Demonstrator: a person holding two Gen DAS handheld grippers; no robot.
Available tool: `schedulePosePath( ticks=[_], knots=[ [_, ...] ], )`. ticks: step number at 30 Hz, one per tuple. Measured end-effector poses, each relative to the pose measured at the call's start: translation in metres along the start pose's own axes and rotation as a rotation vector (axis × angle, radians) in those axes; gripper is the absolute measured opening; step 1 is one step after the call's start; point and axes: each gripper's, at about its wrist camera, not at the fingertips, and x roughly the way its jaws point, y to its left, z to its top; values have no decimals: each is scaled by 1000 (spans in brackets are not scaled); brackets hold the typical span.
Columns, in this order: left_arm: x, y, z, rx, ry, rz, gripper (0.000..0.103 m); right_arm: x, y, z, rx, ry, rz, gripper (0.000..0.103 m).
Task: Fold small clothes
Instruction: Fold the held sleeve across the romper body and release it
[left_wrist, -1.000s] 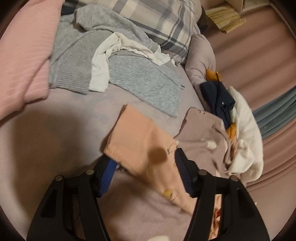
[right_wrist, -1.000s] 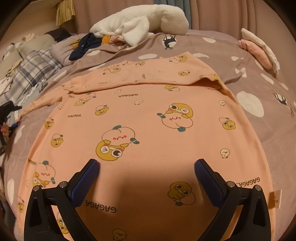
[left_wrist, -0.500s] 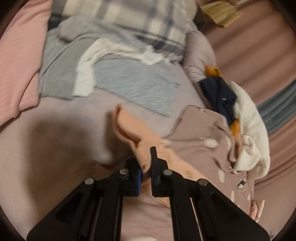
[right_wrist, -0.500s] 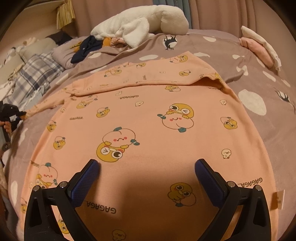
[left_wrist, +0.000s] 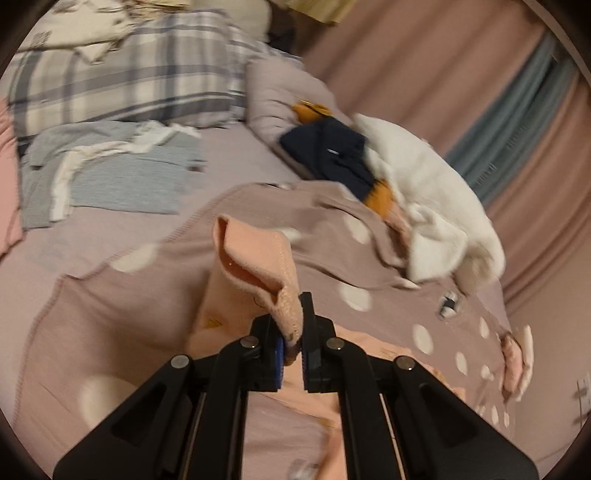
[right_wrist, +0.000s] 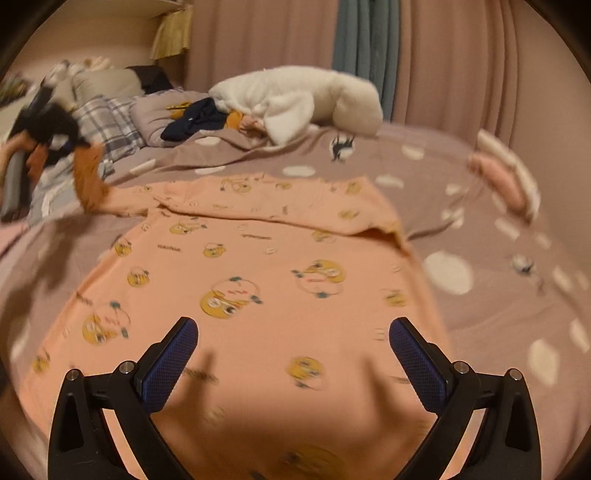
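Observation:
A peach shirt with cartoon prints (right_wrist: 280, 280) lies spread on the mauve dotted blanket (right_wrist: 480, 258). My left gripper (left_wrist: 291, 347) is shut on the shirt's sleeve cuff (left_wrist: 266, 266) and holds it lifted above the blanket. In the right wrist view the left gripper (right_wrist: 48, 129) shows at far left with the sleeve (right_wrist: 90, 177) hanging from it. My right gripper (right_wrist: 293, 343) is open and empty, just above the shirt's lower body.
A white fluffy garment (left_wrist: 436, 206) and dark navy clothes (left_wrist: 332, 155) are piled at the far edge of the bed. Grey clothes (left_wrist: 110, 173) and a plaid pillow (left_wrist: 122, 85) lie to the left. A pink folded item (right_wrist: 506, 181) sits at right. Curtains hang behind.
My left gripper shut on the sleeve cuff and lifted it up and toward the shirt's body. My right gripper stayed open and rose a little above the shirt.

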Motion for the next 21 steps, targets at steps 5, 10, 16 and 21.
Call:
schedulePosePath(
  ticks=[5,10,16,21],
  knots=[
    [10,-67,-33,67,39,-64,5,-10,-25,-8,1,-40,-70,103],
    [26,-123,-75,138,92,-119,5,-11,-45,-4,87,-49,-21,103],
    [57,-172,-119,160,171,-177,5,-7,-65,-9,144,-25,5,103],
    [73,-208,-152,188,215,-197,5,-8,-93,-12,253,-31,21,103]
  ],
)
